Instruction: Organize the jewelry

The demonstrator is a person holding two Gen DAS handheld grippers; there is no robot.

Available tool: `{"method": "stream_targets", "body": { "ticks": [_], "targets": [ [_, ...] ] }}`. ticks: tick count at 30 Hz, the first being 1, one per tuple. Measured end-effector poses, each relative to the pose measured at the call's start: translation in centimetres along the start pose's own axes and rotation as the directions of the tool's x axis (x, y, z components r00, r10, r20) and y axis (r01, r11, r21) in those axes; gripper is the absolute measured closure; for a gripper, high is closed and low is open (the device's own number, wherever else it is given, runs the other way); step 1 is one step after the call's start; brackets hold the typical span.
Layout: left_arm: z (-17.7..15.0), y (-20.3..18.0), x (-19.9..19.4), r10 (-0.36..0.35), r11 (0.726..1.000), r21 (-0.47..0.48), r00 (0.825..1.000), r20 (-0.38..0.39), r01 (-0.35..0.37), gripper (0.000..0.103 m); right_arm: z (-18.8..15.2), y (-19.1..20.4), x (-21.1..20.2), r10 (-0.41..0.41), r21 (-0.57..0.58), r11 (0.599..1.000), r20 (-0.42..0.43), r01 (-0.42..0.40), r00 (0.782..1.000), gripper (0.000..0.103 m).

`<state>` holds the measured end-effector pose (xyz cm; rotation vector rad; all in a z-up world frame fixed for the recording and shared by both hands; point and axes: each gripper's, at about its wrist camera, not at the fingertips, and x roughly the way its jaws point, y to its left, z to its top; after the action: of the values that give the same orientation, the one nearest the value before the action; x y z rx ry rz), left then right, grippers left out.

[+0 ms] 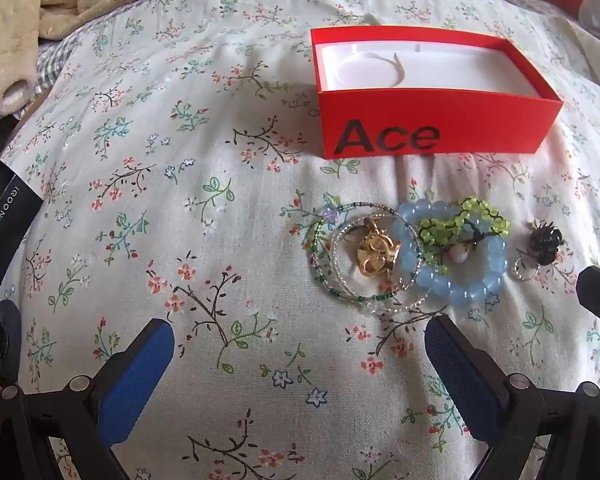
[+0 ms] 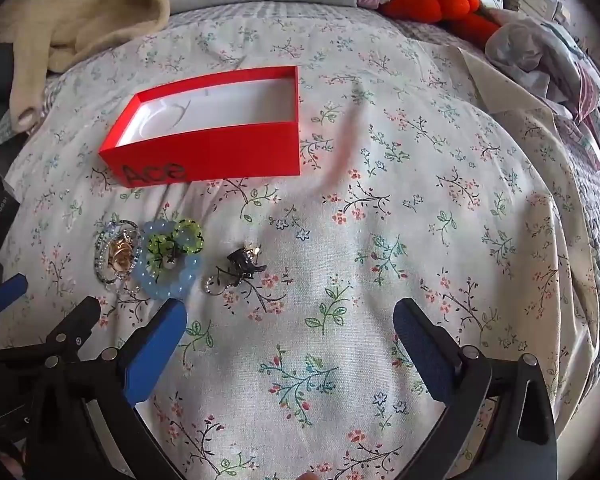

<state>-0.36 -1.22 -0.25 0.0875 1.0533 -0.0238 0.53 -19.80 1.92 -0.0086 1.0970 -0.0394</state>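
Jewelry is seen heaped on a floral-printed bed cover (image 1: 180, 200): a pale blue bead bracelet (image 1: 456, 280), a lime green beaded piece (image 1: 460, 224), thin wire bangles (image 1: 340, 276) and gold rings (image 1: 376, 252), with a black charm (image 1: 544, 240) just beside. An open red cardboard box (image 1: 436, 128) printed "Ace" is set behind them. The left gripper (image 1: 300, 360) and right gripper (image 2: 292, 336) are held above the cover, jaws released and nothing grasped.

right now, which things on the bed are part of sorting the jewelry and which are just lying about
For the job:
- open red cardboard box, white inside
- pale blue bead bracelet
- lime green bead piece
- gold charms
- thin seed-bead bangles
- black beaded piece
- small silver ring

Lying about:
- cream fleece blanket
- orange plush toy
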Motion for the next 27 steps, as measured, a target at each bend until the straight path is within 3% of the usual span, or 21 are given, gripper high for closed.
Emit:
{"method": "stream_targets", "body": {
  "ticks": [27],
  "targets": [
    [-0.03, 0.05, 0.01, 0.000, 1.000, 0.001, 1.000, 0.000, 0.000, 0.000, -0.16, 0.08, 0.20, 0.000, 0.000, 1.000, 0.000, 0.000, 1.000, 0.000]
  ]
}}
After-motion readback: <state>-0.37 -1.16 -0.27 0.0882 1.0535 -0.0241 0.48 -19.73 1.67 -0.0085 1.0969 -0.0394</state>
